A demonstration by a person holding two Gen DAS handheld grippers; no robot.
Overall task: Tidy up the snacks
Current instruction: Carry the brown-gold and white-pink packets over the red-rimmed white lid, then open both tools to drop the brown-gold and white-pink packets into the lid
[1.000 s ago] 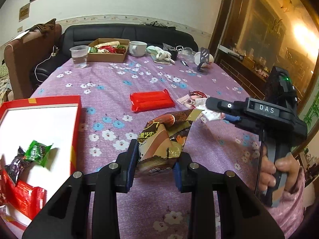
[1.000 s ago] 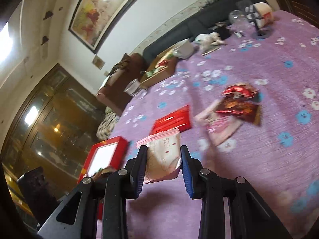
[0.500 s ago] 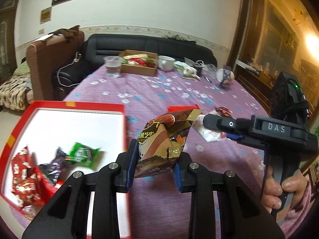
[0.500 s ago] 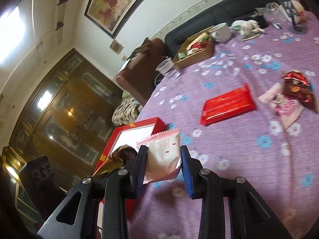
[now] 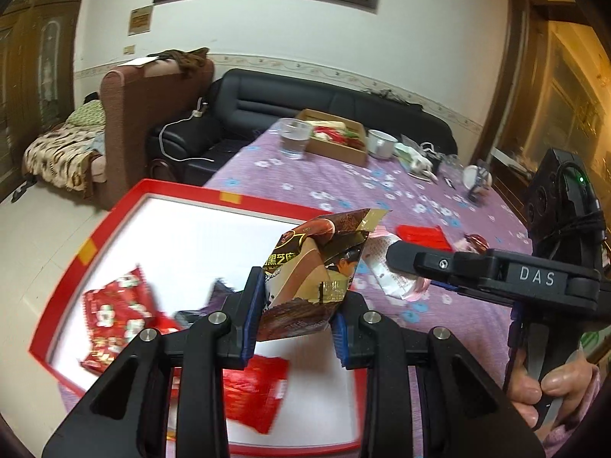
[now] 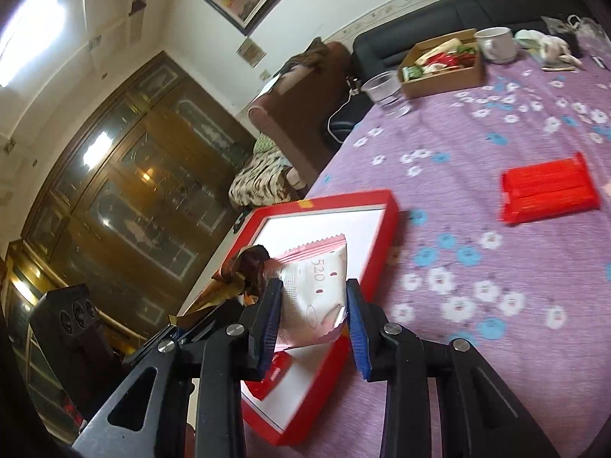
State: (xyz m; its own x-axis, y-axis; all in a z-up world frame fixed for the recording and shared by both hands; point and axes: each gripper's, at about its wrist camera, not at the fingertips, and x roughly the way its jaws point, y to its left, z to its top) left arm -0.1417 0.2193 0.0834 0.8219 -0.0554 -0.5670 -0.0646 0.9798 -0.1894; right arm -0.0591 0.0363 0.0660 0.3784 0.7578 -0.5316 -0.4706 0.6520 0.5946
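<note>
With our left tool (image 5: 296, 322) we have a brown snack packet (image 5: 319, 271) clamped between the pads, hanging over the red box (image 5: 229, 200) at the near left of the surface (image 5: 343, 191). The grip sits low on a crumpled wrapper, so the packet could twist and slip out early. The box's white floor already carries red wrappers (image 5: 114, 313) and a dark one, blurred here, so a careless drop could land on top and slide toward the rim. Our right tool (image 6: 313, 318) pinches a pink-and-white sachet (image 6: 317, 297) just above the box's right edge (image 6: 382, 259); released from here it may well fall outside. Farther back, a cardboard box (image 6: 443, 76) holds more snacks.
</note>
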